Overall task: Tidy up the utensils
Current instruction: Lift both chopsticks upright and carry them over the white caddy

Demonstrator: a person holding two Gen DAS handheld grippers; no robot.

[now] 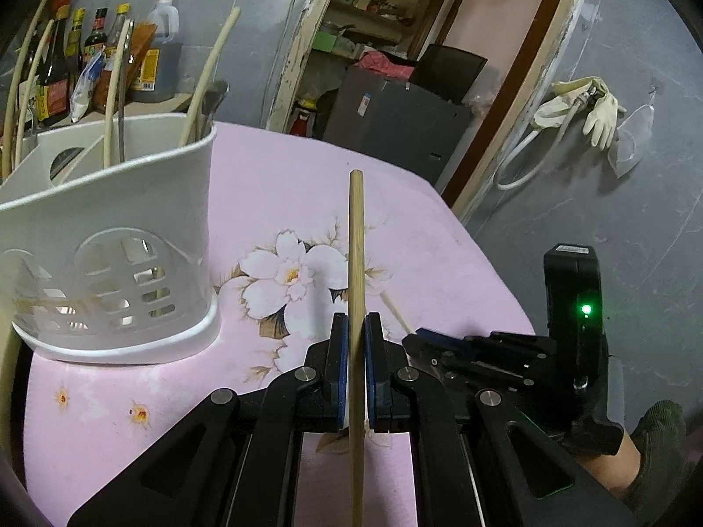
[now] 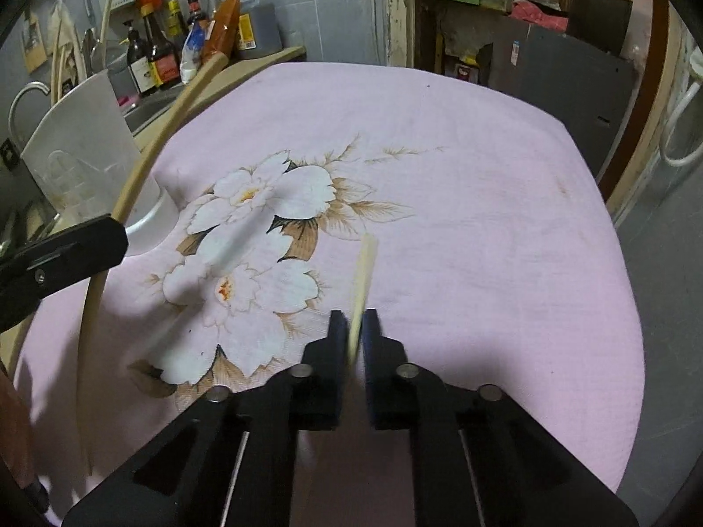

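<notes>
In the left wrist view, my left gripper (image 1: 356, 320) is shut on a tan wooden chopstick (image 1: 356, 237) that points up and away over the pink flowered tablecloth (image 1: 272, 202). To its left stands a white slotted utensil holder (image 1: 114, 237) with several chopsticks and utensils in it. In the right wrist view, my right gripper (image 2: 355, 318) is shut on a pale chopstick (image 2: 365, 268), blurred, just above the cloth (image 2: 483, 184). The same view shows the holder (image 2: 83, 149) at far left and the left-hand chopstick (image 2: 145, 162).
Sauce bottles (image 2: 154, 57) and a large oil jug (image 1: 160, 52) line a ledge behind the holder. A dark cabinet (image 1: 395, 123) fills the doorway past the table's far edge. Gloves (image 1: 602, 110) and a hose hang on the grey wall at right.
</notes>
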